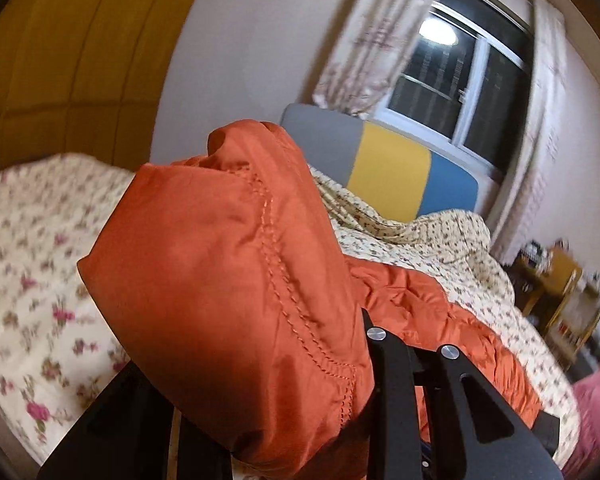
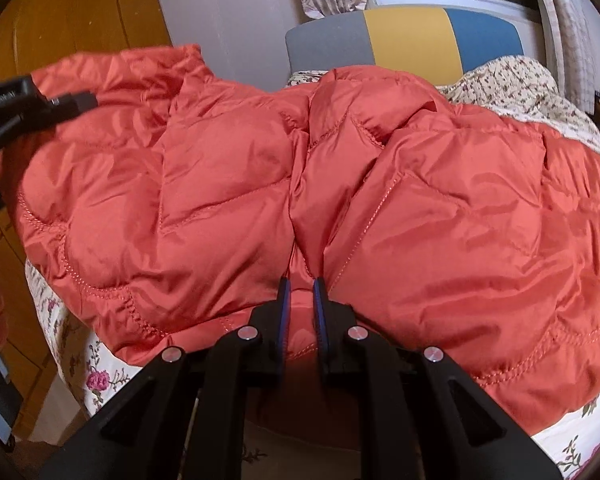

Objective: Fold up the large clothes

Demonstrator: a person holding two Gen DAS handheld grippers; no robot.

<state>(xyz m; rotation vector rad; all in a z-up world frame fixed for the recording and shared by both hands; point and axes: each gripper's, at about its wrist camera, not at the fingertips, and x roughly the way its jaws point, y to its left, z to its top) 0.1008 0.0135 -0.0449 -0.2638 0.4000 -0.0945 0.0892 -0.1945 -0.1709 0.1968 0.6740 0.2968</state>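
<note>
Both grippers were on the orange puffer jacket (image 2: 380, 200), which lay spread across the flowered bed (image 2: 572, 452). In the right wrist view, the right gripper (image 2: 300, 292) had its blue-lined fingers (image 2: 283, 312) narrowed around a pinch of the jacket's near edge, close to the centre seam, with fabric bulging up on either side. At the left edge of that same view the left gripper (image 2: 72, 101) reached in at the jacket's raised far-left corner, just beside the collar. In the left wrist view a thick fold of the jacket (image 1: 228, 280) draped over the left gripper and hid its fingertips, so it seemed to be clamped on the cloth, though the closure itself could not be seen. More of the jacket trailed down to the bed at the right. Behind stood a grey, yellow and blue headboard (image 2: 408, 36), a dark window (image 1: 460, 80) with pale curtains (image 1: 384, 28), and a wooden wardrobe (image 1: 60, 52).
</note>
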